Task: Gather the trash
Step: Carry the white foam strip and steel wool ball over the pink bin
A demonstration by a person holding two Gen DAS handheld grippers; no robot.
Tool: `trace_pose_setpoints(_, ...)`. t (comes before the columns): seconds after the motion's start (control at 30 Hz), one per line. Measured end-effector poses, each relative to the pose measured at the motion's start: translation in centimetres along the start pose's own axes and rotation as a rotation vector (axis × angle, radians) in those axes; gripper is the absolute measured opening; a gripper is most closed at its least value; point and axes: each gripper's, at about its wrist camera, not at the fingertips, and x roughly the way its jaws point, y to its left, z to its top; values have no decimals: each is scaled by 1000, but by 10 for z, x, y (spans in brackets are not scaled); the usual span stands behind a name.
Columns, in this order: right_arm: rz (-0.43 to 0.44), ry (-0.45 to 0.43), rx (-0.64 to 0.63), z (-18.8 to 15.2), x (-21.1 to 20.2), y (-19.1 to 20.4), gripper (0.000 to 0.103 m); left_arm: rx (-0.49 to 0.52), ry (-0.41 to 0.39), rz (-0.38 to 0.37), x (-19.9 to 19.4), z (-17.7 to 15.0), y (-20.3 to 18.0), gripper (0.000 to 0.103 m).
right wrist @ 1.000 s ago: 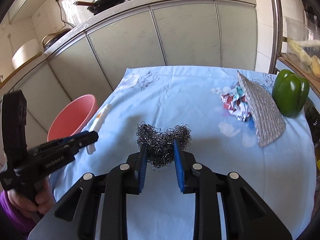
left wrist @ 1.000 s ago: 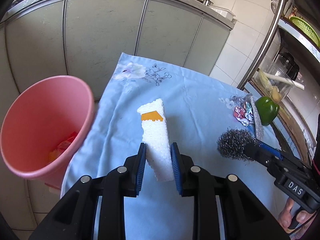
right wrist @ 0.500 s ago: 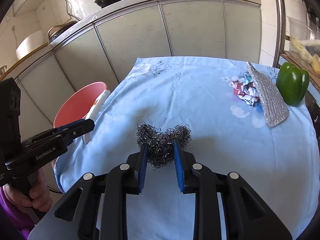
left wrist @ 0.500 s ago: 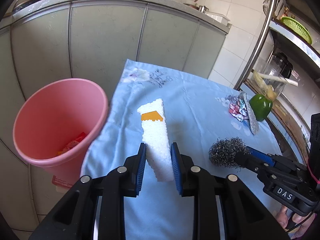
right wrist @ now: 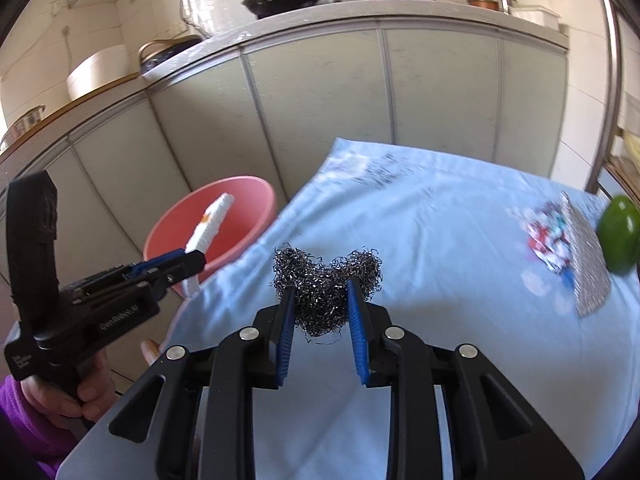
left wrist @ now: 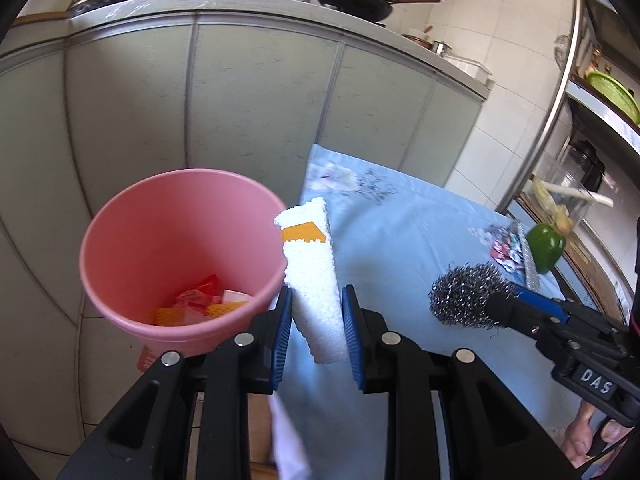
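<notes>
My left gripper is shut on a white foam block with an orange patch, held at the table's left edge beside the rim of the pink bucket. The bucket holds red and orange scraps. My right gripper is shut on a steel wool ball, held above the blue tablecloth. The right gripper with the steel wool ball also shows in the left wrist view. The left gripper with the foam block shows in front of the bucket in the right wrist view.
A crumpled colourful wrapper, a silver foil piece and a green pepper lie at the table's right side. Grey kitchen cabinets with pans on top stand behind. A metal rack stands at the right.
Both grippers have moved left towards the bucket with their loads. The foam block now stands beside the bucket's rim instead of over the middle of the cloth.
</notes>
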Motion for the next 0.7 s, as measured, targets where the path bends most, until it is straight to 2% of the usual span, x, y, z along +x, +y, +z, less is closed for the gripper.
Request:
trace_pose_setpoints(0.33,97,-17,-90,30,25,47,26,-75,4,87,5,4,45,24)
trace_pose_setpoints(0.7,167,12,-192,54,79,96,26,-128,13,152,16,14,79,25)
